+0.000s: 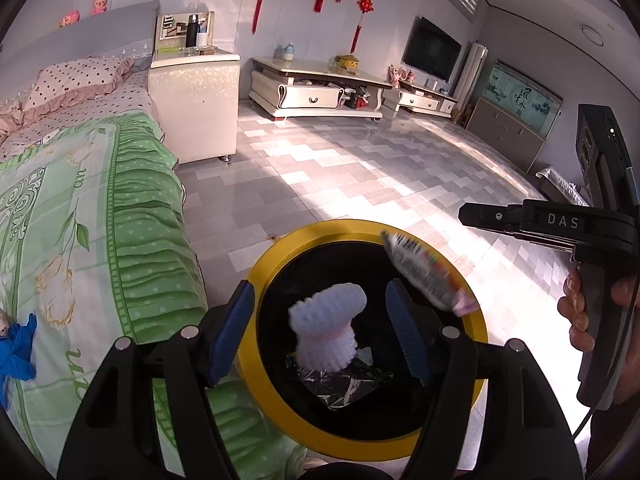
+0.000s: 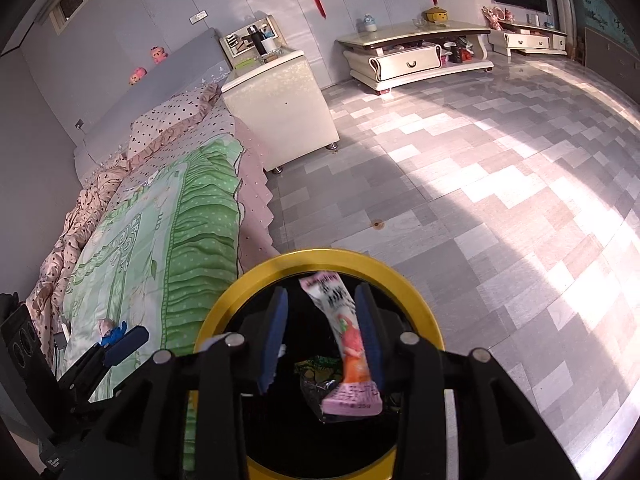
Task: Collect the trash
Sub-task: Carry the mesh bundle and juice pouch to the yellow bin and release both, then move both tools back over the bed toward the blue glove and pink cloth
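Both grippers tilt downward, left gripper (image 1: 320,322) with jaws spread wide and pads clear of anything, right gripper (image 2: 322,332) at its 3 o'clock with jaws partly apart, a hand (image 1: 584,308) wrapped round its black handle.

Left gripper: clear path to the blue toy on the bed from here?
Probably yes. The left gripper is open over the bin, foam piece dropping free; the blue toy lies uncovered on the bedspread beside it.
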Demonstrator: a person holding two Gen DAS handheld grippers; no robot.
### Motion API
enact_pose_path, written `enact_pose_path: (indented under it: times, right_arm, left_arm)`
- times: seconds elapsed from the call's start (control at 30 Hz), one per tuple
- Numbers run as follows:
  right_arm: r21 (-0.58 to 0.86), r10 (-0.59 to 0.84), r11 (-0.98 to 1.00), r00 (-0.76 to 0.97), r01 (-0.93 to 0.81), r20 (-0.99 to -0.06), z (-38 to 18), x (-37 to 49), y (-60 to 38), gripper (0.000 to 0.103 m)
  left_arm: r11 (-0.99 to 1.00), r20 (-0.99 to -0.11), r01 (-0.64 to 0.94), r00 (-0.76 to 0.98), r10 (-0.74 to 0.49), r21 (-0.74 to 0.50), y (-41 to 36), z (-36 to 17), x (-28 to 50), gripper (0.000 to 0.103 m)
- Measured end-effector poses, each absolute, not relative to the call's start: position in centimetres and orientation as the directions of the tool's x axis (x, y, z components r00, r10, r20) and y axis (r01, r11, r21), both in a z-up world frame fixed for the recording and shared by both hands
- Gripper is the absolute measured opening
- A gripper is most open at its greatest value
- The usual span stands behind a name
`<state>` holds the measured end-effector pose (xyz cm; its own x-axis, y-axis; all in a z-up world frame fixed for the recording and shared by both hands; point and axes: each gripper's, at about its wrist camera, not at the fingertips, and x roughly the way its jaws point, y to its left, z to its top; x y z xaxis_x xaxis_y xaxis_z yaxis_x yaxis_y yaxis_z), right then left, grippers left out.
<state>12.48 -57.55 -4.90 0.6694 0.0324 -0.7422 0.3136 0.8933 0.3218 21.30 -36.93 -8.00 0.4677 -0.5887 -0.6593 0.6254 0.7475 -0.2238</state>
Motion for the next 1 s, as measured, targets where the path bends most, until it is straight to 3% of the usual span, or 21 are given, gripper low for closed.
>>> enact_pose_path:
  times: [0.33,0.6,1.0]
  right_arm:
    - [0.332,0.039,0.894,0.685,0.301,-0.727,-4.1,12.3,-56.6,0.043]
    - [0.308,0.072,0.928,0.71,0.209,-0.7,-1.9,13.3,-52.4,0.049]
    - [0.277,0.217,0.96,0.696,-0.027,-0.684,-0.5,18.3,-41.1,0.05]
  left_arm:
    - [0.796,-0.654,0.575,0.532,-0.538,-0.187,-33.0,-7.1,22.3,0.081]
    - [0.851,-0.64,0.505,0.607,-0.471,-0.147,-27.0,-5.9,24.1,0.082]
    - [0.942,-0.647,0.317,0.697,-0.309,-0.109,-13.8,-6.4,28.4,0.082]
